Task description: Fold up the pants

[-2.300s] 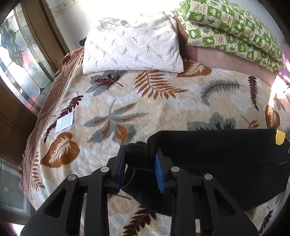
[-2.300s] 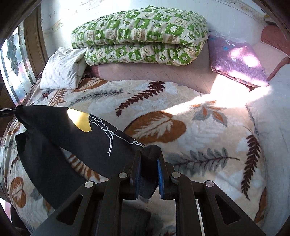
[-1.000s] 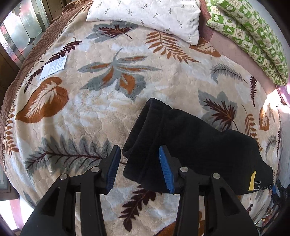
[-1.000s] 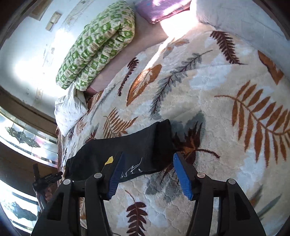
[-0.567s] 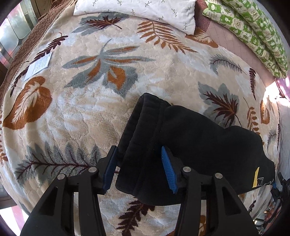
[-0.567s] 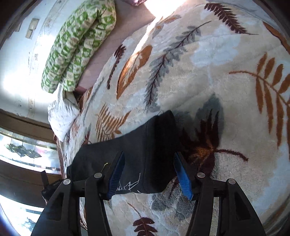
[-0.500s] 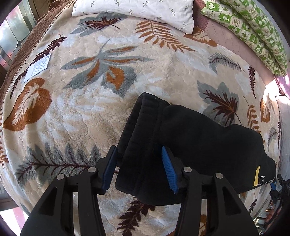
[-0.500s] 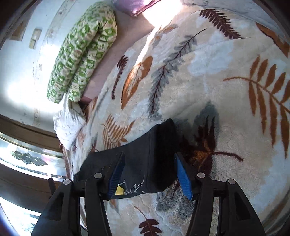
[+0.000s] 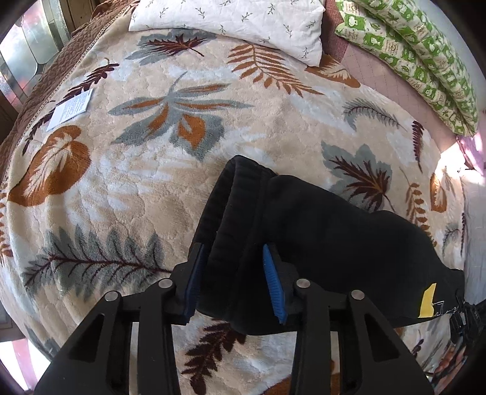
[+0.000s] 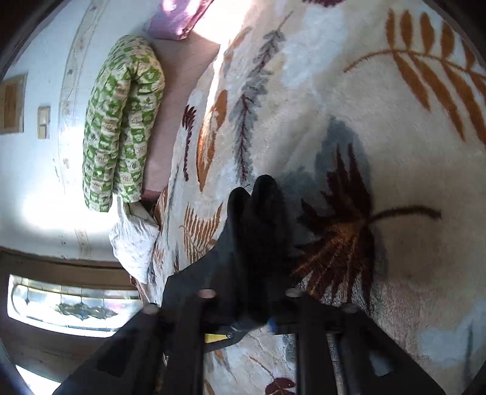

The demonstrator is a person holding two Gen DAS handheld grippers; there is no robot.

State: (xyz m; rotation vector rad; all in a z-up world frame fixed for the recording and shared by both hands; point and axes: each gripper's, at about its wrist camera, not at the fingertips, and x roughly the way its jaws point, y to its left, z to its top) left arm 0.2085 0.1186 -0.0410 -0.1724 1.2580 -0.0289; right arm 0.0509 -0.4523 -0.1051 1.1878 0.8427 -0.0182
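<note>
Black pants [image 9: 319, 224] lie folded lengthwise on a leaf-patterned blanket [image 9: 152, 158]. Their ribbed waistband end sits between the blue pads of my left gripper [image 9: 232, 273], whose jaws stand open around it. A yellow tag [image 9: 426, 300] marks the far end at the lower right. In the right wrist view the other end of the pants [image 10: 258, 231] bunches up between the jaws of my right gripper [image 10: 246, 307]. The jaws there are narrowed onto the cloth; the view is blurred and the pads are mostly hidden.
A white pillow [image 9: 231, 21] and a green patterned quilt [image 9: 425, 57] lie at the head of the bed. A white paper label [image 9: 71, 108] lies near the left edge. A purple cushion [image 10: 179, 15] and a window [image 10: 70, 303] show in the right wrist view.
Both grippers let go of the pants, which now lie on the blanket. Then my left gripper moved in over the waistband, and my right gripper closed in on the other end.
</note>
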